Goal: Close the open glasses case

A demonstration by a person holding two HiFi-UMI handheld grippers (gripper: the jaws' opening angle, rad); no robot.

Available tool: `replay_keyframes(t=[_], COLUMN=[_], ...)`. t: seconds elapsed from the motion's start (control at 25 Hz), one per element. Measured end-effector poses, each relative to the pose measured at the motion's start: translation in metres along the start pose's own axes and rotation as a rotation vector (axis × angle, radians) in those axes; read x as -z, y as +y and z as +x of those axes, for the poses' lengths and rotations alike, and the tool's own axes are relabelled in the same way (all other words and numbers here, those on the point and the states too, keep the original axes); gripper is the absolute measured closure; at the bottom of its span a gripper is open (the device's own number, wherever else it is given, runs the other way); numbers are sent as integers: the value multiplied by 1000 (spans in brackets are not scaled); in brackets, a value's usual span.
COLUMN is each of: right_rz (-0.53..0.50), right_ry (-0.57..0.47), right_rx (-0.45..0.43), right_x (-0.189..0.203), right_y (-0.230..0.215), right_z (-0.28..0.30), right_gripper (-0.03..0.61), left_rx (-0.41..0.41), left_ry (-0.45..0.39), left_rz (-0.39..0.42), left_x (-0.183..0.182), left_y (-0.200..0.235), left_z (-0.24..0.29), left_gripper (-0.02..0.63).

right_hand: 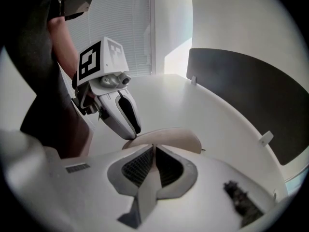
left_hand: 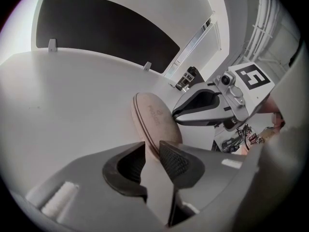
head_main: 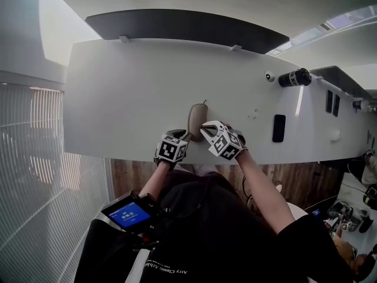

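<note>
- The left gripper (left_hand: 152, 148) has its 2 fingers (left_hand: 177, 161) a narrow gap apart. Pale bench shows through the gap and the fingers grip nothing.
- The near end of the glasses case (left_hand: 155, 122) sits right at those fingertips and is wider than the gap. Whether a tip touches it cannot be told.
- The right gripper (right_hand: 153, 148) has its 2 fingers (right_hand: 166, 167) closed. The ribbed pads meet at the tips with nothing between them.
- In the left gripper view, that closed pair comes in from the right. Its tip lies over the case's top face, either on it or just above.
- The glasses case is tan, oval and already shut, lid down on base, with 1 thin seam running round its edge.
- It lies on the white bench (head_main: 129, 99) near the front edge, between the 2 grippers. Its long axis points away from the person.
- Each gripper carries 1 marker cube (head_main: 171, 150). In the head view both cubes sit at the bench's front edge, 1 just left of the case and 1 just right.
- A dark panel (head_main: 177, 25) stands along the far edge of the bench, with 2 small white clips at its foot.
- Well to the right on the bench are a black cylinder (head_main: 294, 77) and a small black rectangle (head_main: 278, 128).
- Below the front edge, the person's forearms (head_main: 265, 187) reach up to the grippers.
- A small device with a blue screen (head_main: 131, 214) hangs at the person's chest, and slatted blinds (head_main: 29, 187) fill the left side.
</note>
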State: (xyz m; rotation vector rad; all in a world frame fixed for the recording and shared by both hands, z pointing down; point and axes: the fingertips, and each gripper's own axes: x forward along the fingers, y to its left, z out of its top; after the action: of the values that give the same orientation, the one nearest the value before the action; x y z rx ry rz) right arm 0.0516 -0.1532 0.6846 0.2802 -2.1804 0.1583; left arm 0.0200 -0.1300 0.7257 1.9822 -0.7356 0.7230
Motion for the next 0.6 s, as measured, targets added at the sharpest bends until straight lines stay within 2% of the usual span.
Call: replay_keyframes(t=[0.16, 0.24, 0.4, 0.52, 0.6], right_rz=[86, 157, 362, 435, 479], right_ry=[-9, -45, -253, -407, -480], right_rx=[26, 57, 149, 212, 240], right_x=[0, 0, -9, -15, -17], right_y=[-2, -6, -17, -16, -14], right_z=[-4, -12, -56, -91, -109], right_gripper=[555, 555, 557, 560, 560], left_rx=[-4, 4, 49, 115, 128], left_ry=[4, -3, -90, -210, -272], left_rz=[27, 49, 142, 248, 301], left_x=[-1, -4, -26, -46, -57], left_y=[-2, -7, -22, -41, -50], left_z=[-3, -7, -28, -57, -77], left_gripper=[514, 517, 560, 594, 606])
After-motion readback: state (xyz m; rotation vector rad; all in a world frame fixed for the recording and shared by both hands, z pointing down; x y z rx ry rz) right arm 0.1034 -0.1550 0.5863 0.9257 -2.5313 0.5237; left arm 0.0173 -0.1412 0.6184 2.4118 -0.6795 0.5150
